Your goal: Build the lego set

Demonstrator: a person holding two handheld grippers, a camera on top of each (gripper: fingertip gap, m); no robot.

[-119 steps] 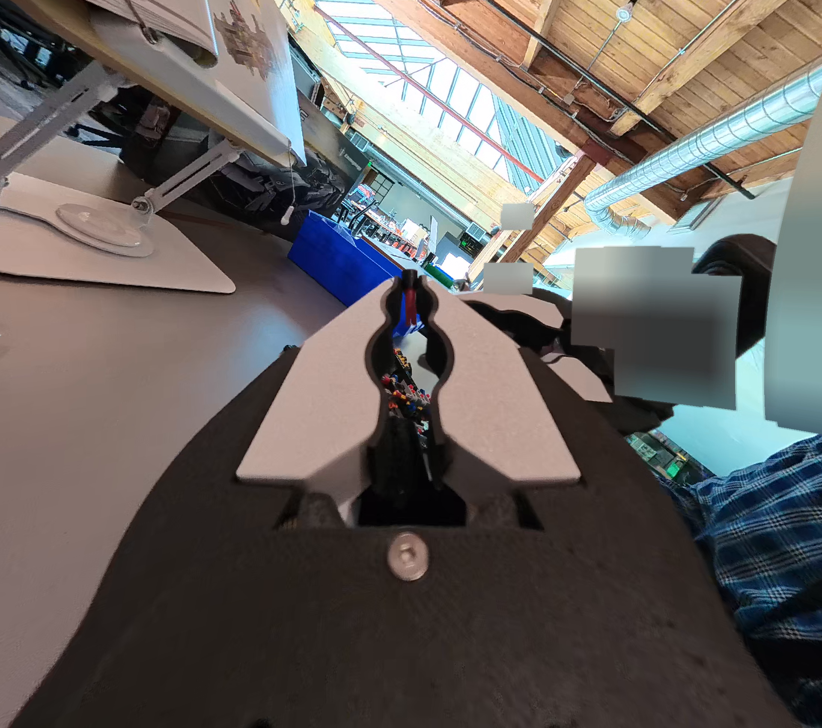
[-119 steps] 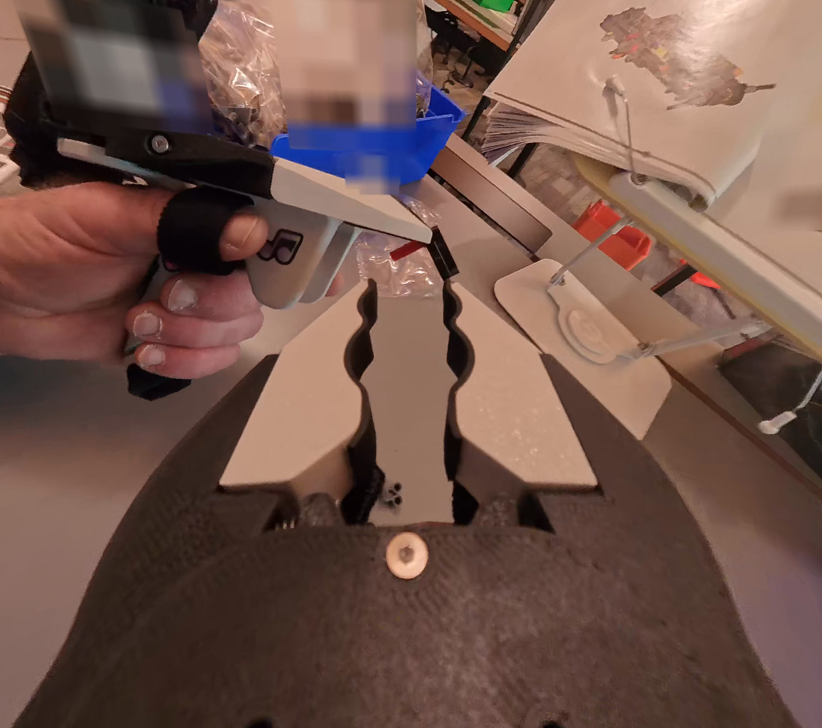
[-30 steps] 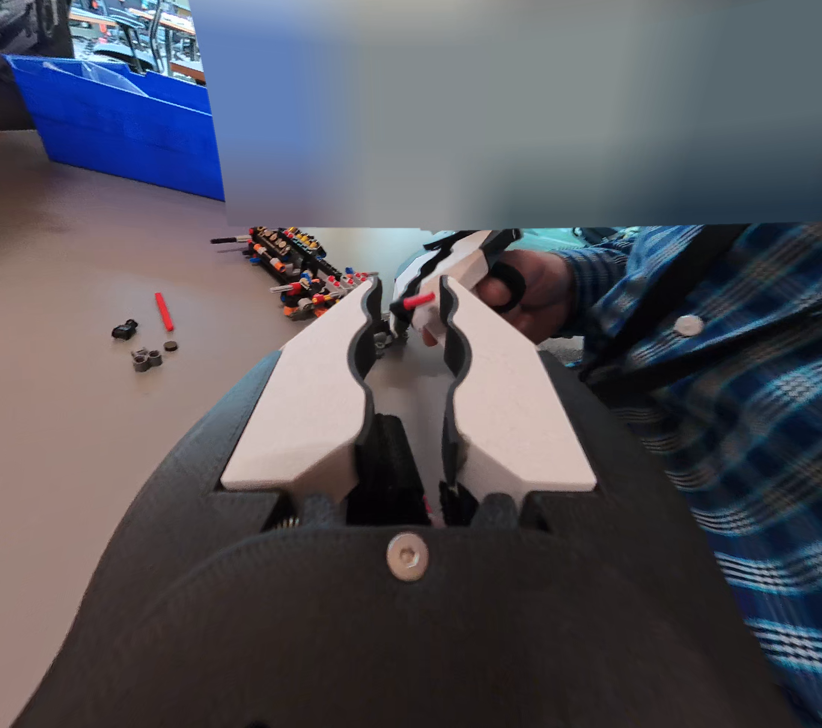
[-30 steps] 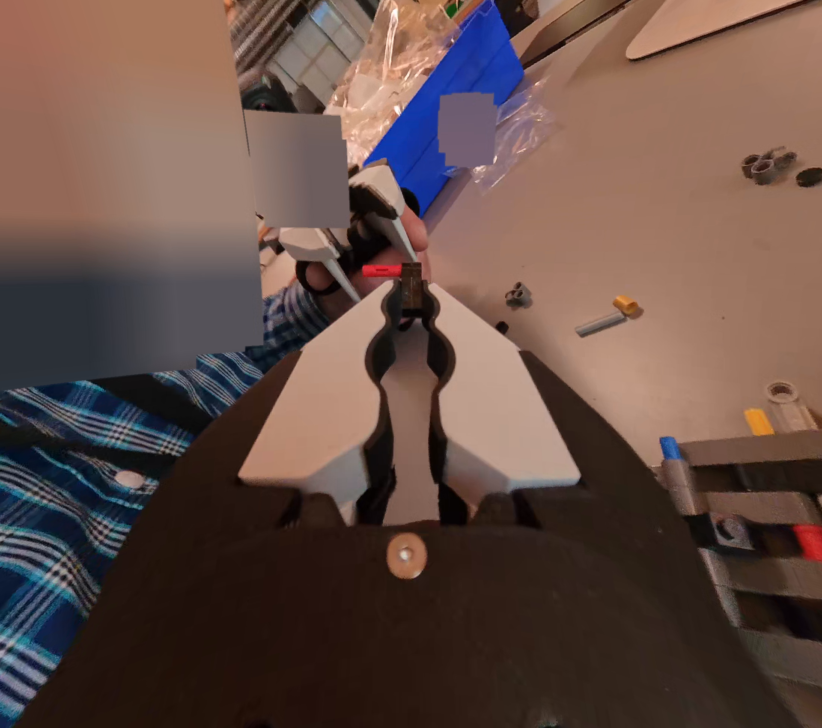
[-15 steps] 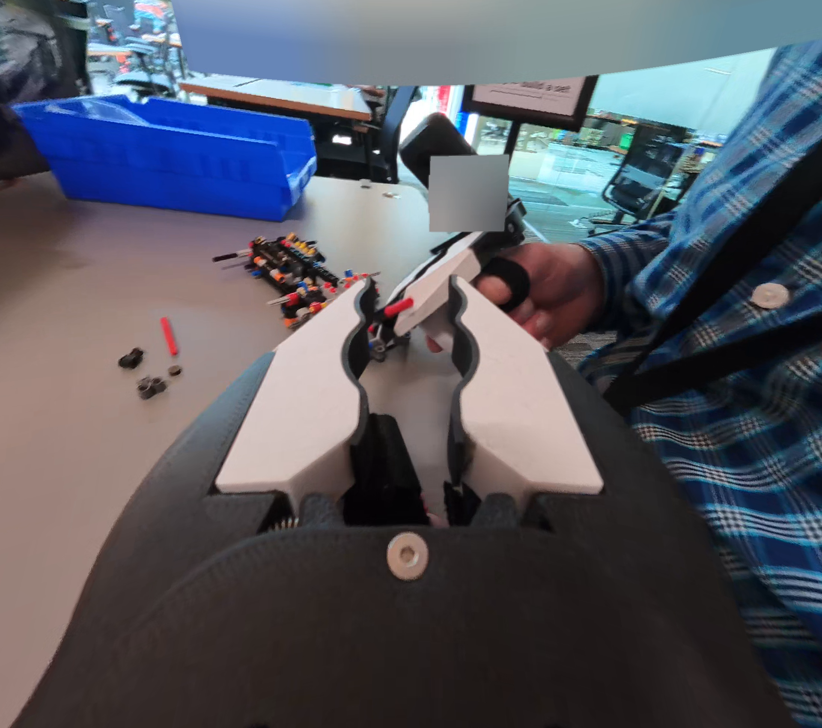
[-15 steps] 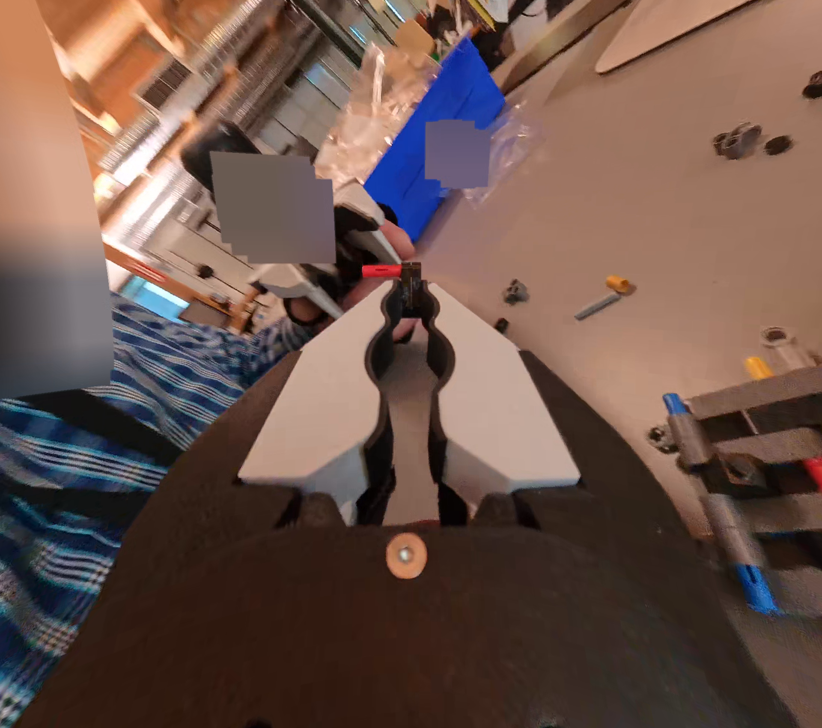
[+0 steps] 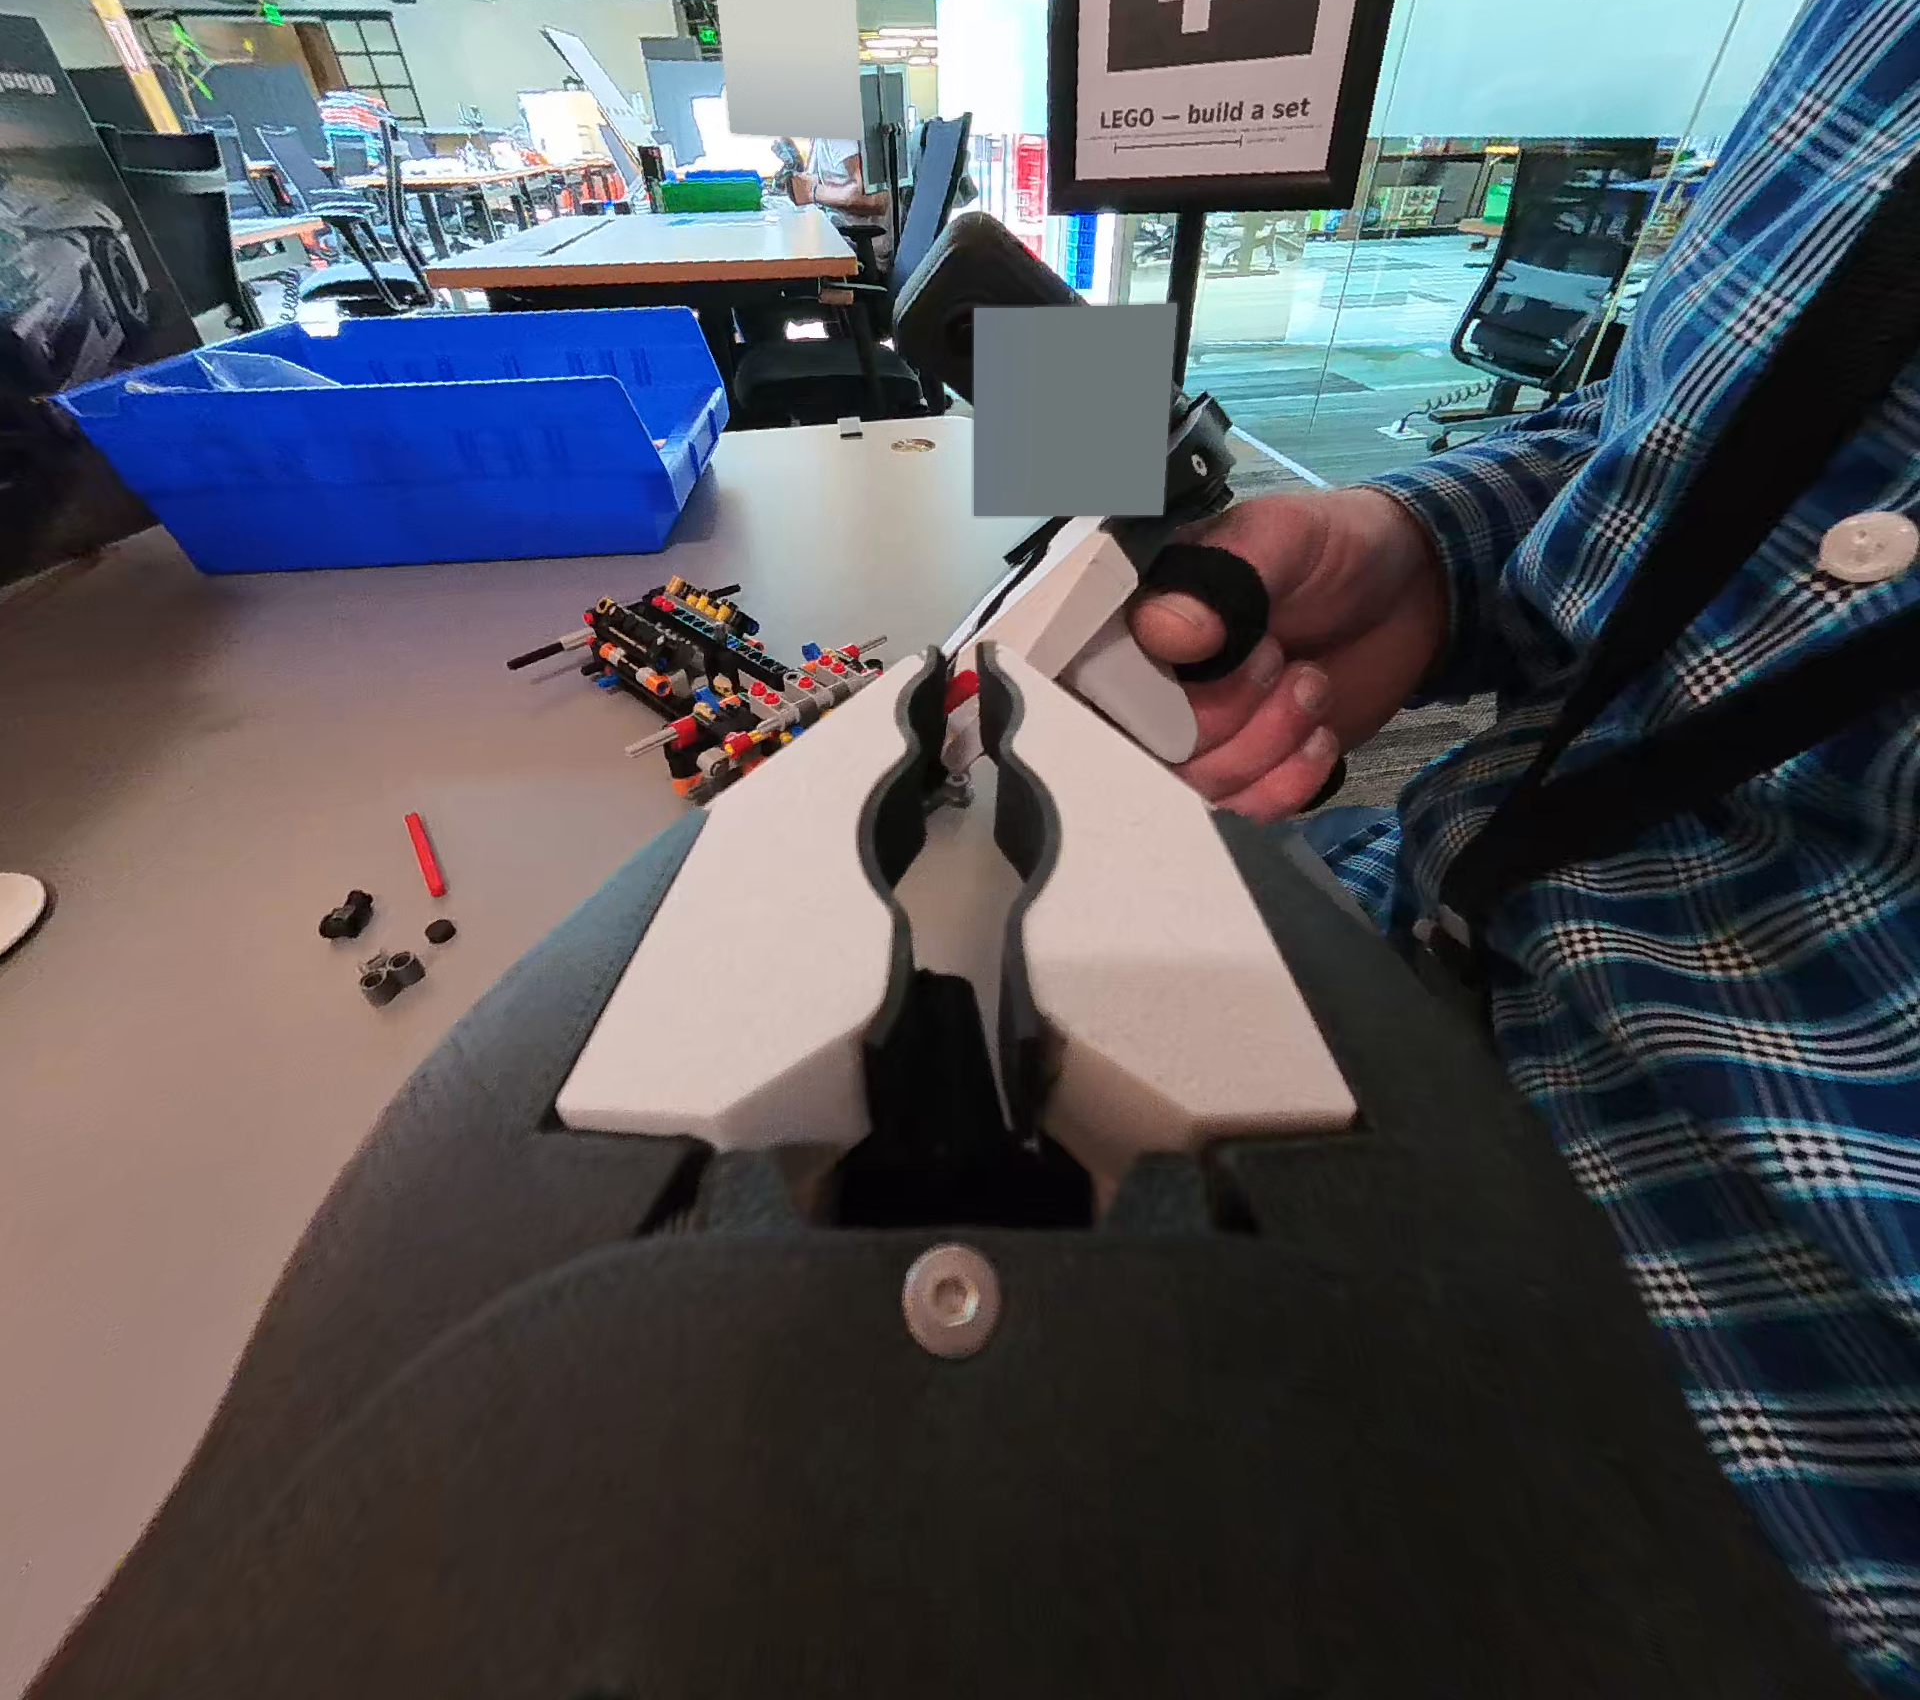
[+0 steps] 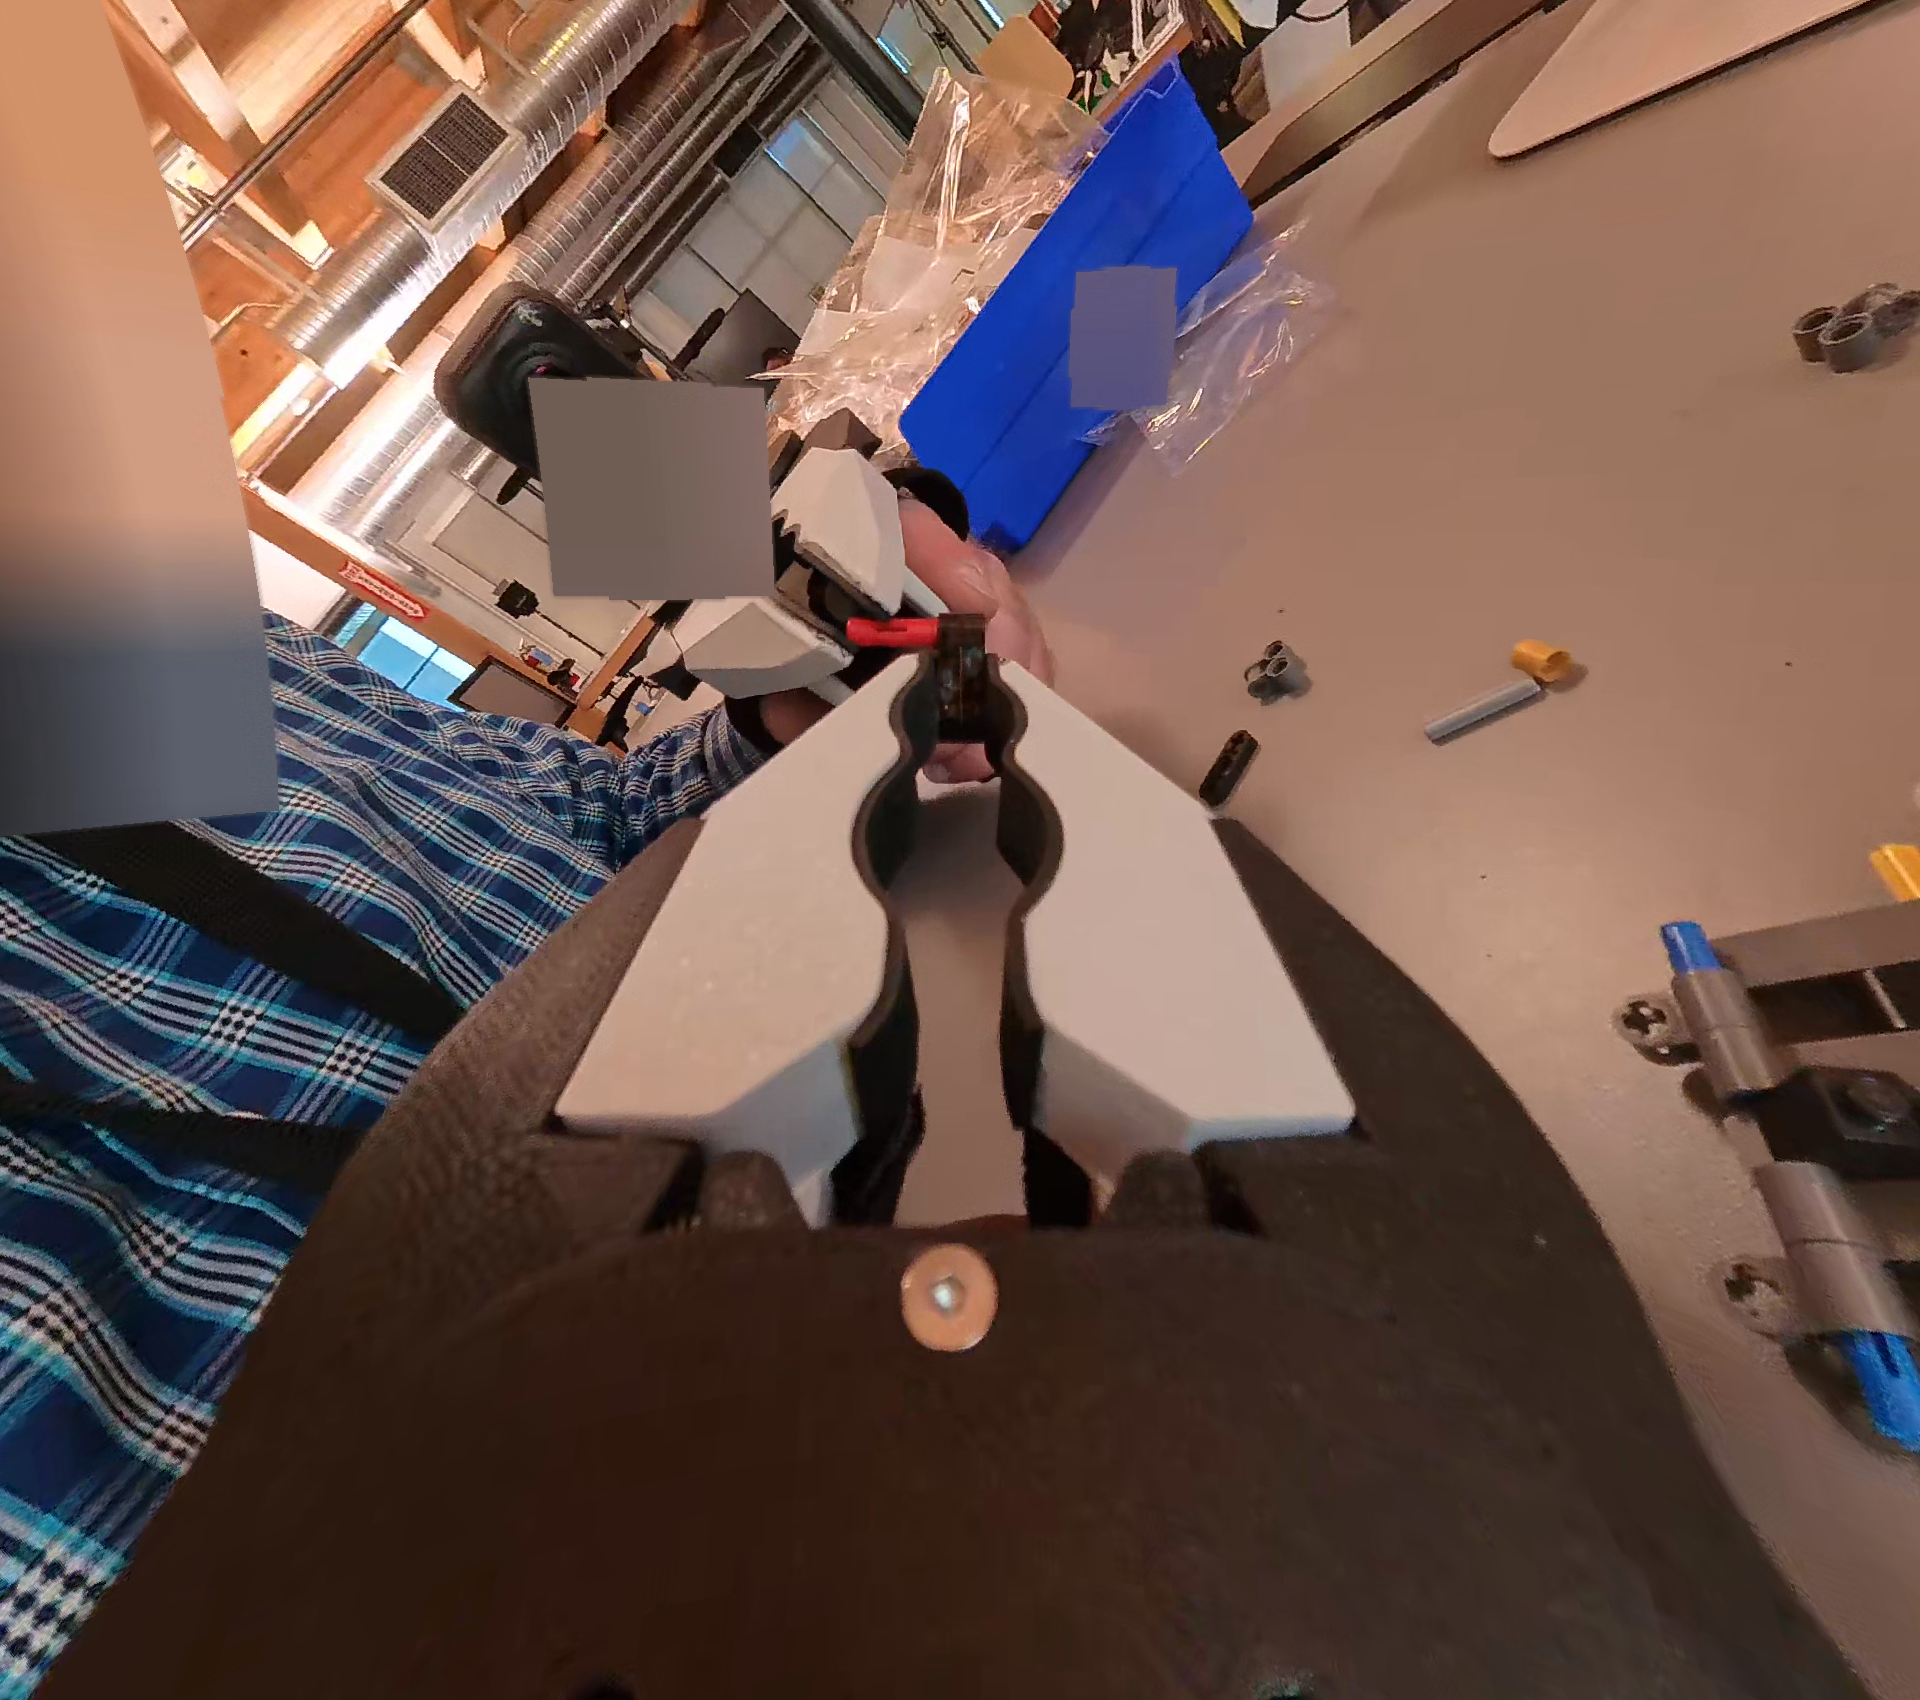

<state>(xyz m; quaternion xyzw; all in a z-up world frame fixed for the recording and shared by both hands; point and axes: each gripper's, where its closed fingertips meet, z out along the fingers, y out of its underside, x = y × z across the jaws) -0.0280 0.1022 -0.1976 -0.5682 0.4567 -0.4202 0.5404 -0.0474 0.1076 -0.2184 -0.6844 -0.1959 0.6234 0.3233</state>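
Grey table [image 7: 208, 1131] is shared by a blue bin [image 7: 416, 445] and a part-built lego frame [image 7: 717, 674]. A black piece [image 8: 961, 684] with a red pin [image 8: 883, 632] is pinched by the right gripper [image 8: 961, 674]. The left gripper [image 7: 958, 676] is narrowly parted around that pin; contact cannot be told.

Red axle [image 7: 958, 694] mostly hidden between left gripper [image 7: 961, 663] fingertips; contact undeterminable. Black piece [image 8: 958, 689] partly covered by right gripper [image 8: 961, 663] pads. Grey frame [image 8: 1829, 1120] cut off at right edge. Assembled chassis [image 7: 717, 679] details too small to resolve.
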